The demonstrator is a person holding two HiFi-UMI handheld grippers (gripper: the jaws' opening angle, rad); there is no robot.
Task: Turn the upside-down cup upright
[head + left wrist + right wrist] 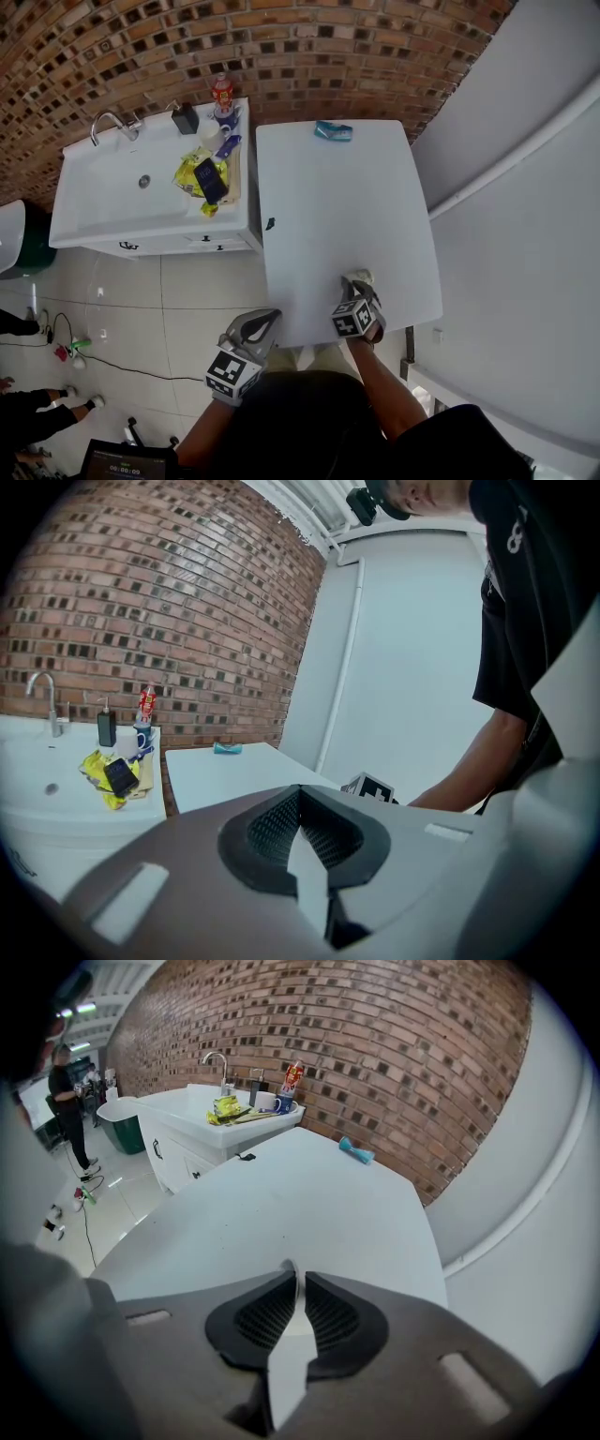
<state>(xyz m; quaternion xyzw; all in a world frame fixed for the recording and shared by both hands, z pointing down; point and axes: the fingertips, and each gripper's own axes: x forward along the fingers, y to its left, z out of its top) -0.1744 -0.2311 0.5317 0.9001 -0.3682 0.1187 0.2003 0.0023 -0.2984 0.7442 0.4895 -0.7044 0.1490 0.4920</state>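
Note:
A small pale cup (357,277) sits at the tips of my right gripper (361,285), on the near edge of the white table (347,206). In the right gripper view the jaws (298,1277) are shut, with only a thin white sliver of the cup (292,1264) showing between them; the jaws hide the rest of it, so I cannot tell which way up it is. My left gripper (262,324) hangs off the table's near left corner, above the floor. Its jaws (300,793) are shut with nothing in them.
A teal packet (333,131) lies at the table's far edge. Left of the table stands a white sink unit (122,192) with a tap, bottles, mugs, a yellow bag and a phone. A brick wall runs behind. Cables and a person's feet (56,405) are on the tiled floor.

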